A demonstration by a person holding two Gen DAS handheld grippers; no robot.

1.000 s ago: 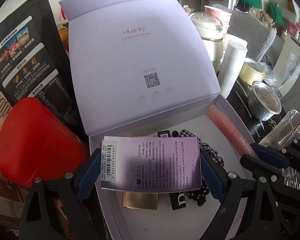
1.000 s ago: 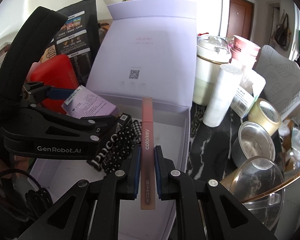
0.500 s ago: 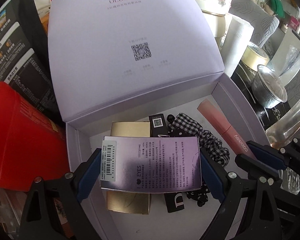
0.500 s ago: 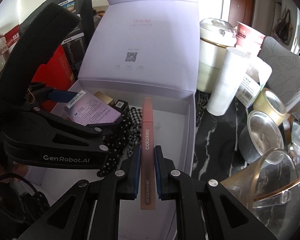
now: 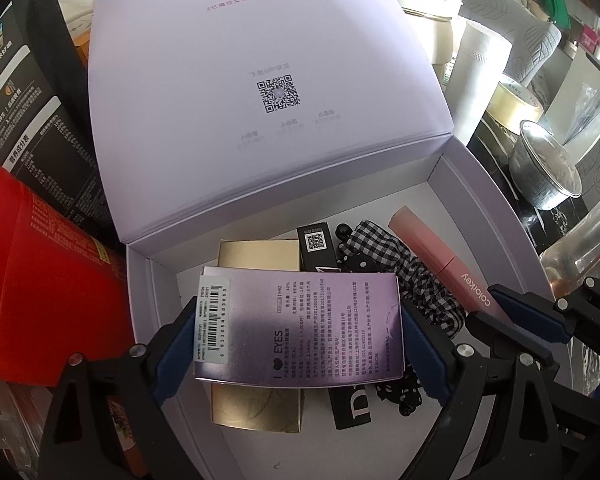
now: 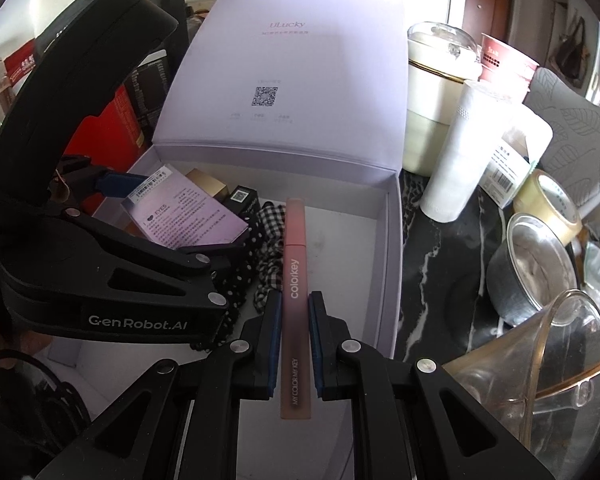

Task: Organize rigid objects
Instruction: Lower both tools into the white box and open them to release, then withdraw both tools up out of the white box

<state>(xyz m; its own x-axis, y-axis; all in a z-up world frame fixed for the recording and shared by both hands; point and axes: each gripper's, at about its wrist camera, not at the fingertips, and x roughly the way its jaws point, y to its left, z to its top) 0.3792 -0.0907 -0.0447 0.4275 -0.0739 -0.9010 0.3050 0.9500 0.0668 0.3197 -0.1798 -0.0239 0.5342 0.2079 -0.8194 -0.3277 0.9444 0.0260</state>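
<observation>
An open lilac gift box (image 5: 476, 184) (image 6: 388, 240) stands with its lid (image 5: 260, 80) raised behind it. My left gripper (image 5: 296, 332) is shut on a flat purple eye-product carton (image 5: 300, 328) (image 6: 188, 220), held wide between its blue pads over the box's left half. My right gripper (image 6: 294, 320) is shut on a pink lip-gloss tube (image 6: 294, 280) (image 5: 448, 272) marked "colorkey", which hangs over the box's right half. In the box lie a gold carton (image 5: 256, 256), a black carton (image 5: 316, 248) and a black-and-white checked fabric piece (image 5: 384, 256).
A red box (image 5: 40, 280) and a black printed bag (image 5: 32, 128) crowd the box's left side. To the right on the dark marble top (image 6: 432, 280) stand a white tumbler (image 6: 464, 152), a cream jar (image 6: 432, 100), a tape roll (image 6: 548, 204), a metal cup (image 6: 532, 264) and a glass bowl (image 6: 560, 368).
My left gripper has sunk with the purple carton toward the box's floor, so the gold and black cartons now show beyond it. The right gripper has kept its hold on the pink tube.
</observation>
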